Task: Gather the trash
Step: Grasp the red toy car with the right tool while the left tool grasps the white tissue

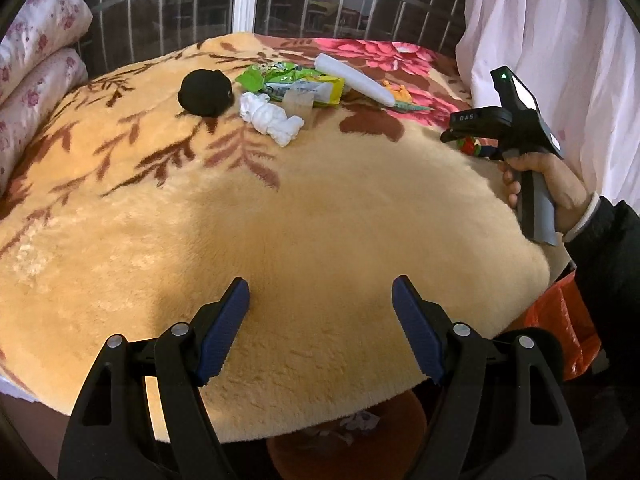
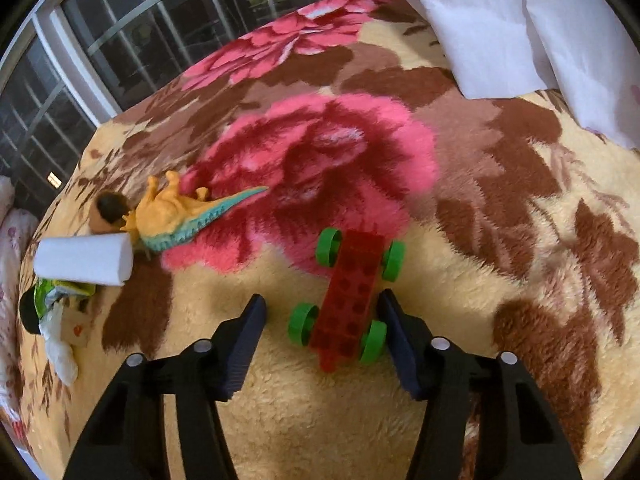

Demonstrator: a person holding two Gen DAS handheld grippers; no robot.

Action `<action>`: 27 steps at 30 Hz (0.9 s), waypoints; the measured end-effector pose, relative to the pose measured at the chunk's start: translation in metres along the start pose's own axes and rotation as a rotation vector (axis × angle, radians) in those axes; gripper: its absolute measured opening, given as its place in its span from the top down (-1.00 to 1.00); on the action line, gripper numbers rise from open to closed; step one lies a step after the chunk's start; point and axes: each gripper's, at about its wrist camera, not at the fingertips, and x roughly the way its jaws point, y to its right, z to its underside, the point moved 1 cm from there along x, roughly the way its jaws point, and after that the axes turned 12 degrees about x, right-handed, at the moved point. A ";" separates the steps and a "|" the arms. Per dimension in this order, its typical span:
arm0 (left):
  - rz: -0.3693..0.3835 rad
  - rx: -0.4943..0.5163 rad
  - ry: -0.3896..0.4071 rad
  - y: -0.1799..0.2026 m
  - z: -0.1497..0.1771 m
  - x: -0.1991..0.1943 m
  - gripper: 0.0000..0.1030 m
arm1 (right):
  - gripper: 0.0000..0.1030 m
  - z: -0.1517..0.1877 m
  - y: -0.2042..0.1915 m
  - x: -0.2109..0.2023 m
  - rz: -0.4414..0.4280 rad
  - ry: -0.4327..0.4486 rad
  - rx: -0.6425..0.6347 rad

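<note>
Trash lies at the far side of the blanket-covered bed: a crumpled white tissue, green snack wrappers, and a white foam tube. My left gripper is open and empty over the near blanket. My right gripper is open, its jaws on either side of a red block car with green wheels, the right pad close to it. The tube, wrappers and tissue show at the left of the right wrist view. The right gripper also shows in the left wrist view.
A black round object lies left of the trash. An orange toy dinosaur lies by the tube. An orange plastic bag hangs past the bed's right edge. Rolled quilts lie at the left, a white curtain at the right.
</note>
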 end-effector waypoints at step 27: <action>-0.180 -0.325 -0.136 -0.072 -0.126 0.136 -0.40 | 0.23 0.082 -0.007 -0.046 -0.347 0.060 -0.142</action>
